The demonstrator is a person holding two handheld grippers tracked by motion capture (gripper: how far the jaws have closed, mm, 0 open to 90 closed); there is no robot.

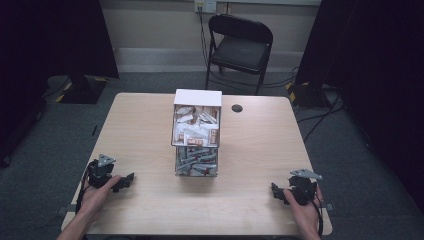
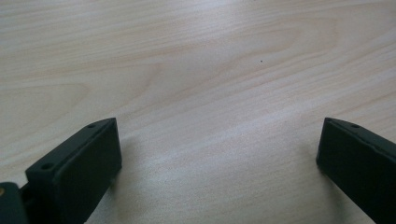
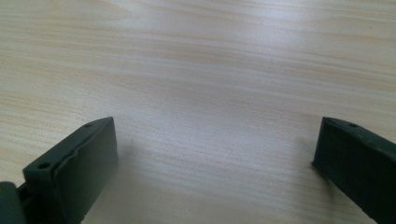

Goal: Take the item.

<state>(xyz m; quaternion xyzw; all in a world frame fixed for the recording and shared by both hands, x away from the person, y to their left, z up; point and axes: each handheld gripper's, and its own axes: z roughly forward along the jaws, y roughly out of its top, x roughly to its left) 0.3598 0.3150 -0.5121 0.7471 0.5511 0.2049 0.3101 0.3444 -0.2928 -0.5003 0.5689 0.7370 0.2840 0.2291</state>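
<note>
Two grippers: we hold one in each hand, both resting low on the table [image 1: 150,125] near the bottom of the high view, well apart from each other.
Left gripper [image 1: 125,180]: at the lower left of the high view; in its own view [image 2: 219,149] we see the jaws spread wide with nothing but bare wood grain between them.
Right gripper [image 1: 276,191]: at the lower right of the high view; in its own view [image 3: 215,149] the jaws also stand wide and hold nothing.
Clear box [image 1: 197,132]: it stands in the middle of the high view, between the two grippers and farther up the table; it has a white top and two levels.
Upper level [image 1: 196,127]: filled with small white packets with reddish print.
Lower level [image 1: 196,162]: filled with small greyish packets; its front opening faces our side.
Work in hand: we judge it concerns the box and its packets, as these are the things nearest our grippers.
Done so far: nothing that we can see; no packet lies out on the table and neither gripper touches the box.
Left to do: we judge all of it, starting with a reach toward the box.
Background: a black folding chair [image 1: 240,47] stands beyond the table at the top of the high view.
</note>
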